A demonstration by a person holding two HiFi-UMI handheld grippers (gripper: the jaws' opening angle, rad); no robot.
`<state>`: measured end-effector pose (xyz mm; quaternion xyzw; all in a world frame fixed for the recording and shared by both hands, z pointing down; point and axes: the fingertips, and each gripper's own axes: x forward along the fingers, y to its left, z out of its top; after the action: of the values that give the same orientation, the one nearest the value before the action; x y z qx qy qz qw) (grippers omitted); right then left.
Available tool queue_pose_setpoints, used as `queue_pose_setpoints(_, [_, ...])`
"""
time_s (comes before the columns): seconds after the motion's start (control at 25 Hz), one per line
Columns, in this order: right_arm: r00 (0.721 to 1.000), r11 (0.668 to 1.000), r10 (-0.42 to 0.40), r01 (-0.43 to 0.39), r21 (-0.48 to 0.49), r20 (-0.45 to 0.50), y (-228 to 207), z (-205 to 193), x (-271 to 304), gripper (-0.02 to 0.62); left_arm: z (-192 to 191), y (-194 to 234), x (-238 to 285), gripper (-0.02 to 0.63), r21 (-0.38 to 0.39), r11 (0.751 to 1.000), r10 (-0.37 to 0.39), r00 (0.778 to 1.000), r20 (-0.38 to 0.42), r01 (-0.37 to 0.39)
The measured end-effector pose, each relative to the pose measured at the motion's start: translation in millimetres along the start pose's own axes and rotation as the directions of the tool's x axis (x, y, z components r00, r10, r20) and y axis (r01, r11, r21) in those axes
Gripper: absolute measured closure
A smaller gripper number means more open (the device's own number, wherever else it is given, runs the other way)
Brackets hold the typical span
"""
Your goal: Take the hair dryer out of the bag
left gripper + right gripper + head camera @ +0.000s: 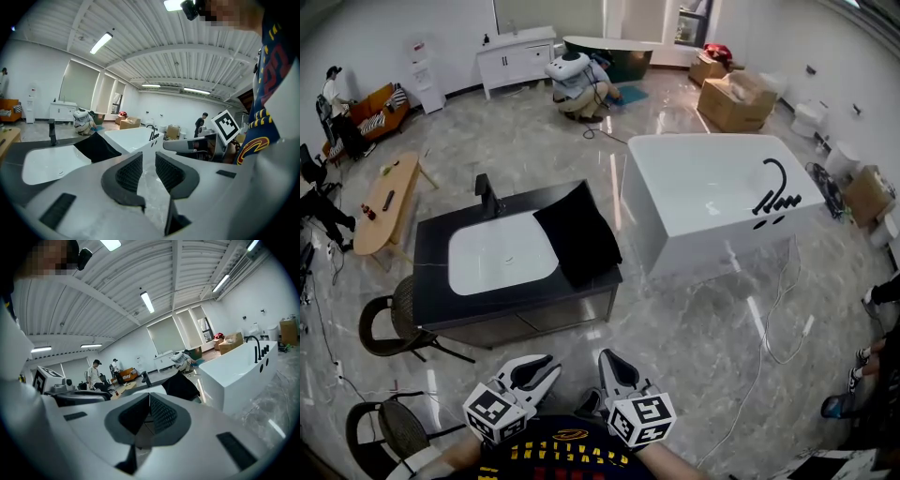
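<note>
The left gripper (pixel 542 367), jaws slightly spread with nothing between them, and the right gripper (pixel 609 358), jaws pressed together and empty, both hang well short of the flat black fabric bag (pixel 577 234). It lies ahead on the right end of the black vanity top (pixel 431 239), beside the white basin (pixel 502 253). Neither gripper looks clearly nearer. The bag's long axis runs roughly away from the person; its mouth cannot be made out. The hair dryer is unseen, presumably inside.

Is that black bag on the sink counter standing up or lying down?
Lying down. The black bag is spread flat across the right end of the dark counter, beside the white basin.
</note>
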<state>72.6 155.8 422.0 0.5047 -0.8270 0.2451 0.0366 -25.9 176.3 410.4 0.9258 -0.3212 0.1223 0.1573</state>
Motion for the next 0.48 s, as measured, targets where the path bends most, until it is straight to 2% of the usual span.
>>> queue_pose_setpoints(0.28, [1.000,1.000,-0.018,0.018,0.025,-0.015,-22,2,16,0.588,0,13,22,0.517,-0.020,1.000,-0.008,1.000,-0.023,0.007])
queue_pose_setpoints(0.48, [0.998,0.998,-0.056,0.057,0.025,-0.024,-42,9,34,0.588,5,31,49,0.517,-0.046,0.998,-0.050,0.998,-0.027,0.048])
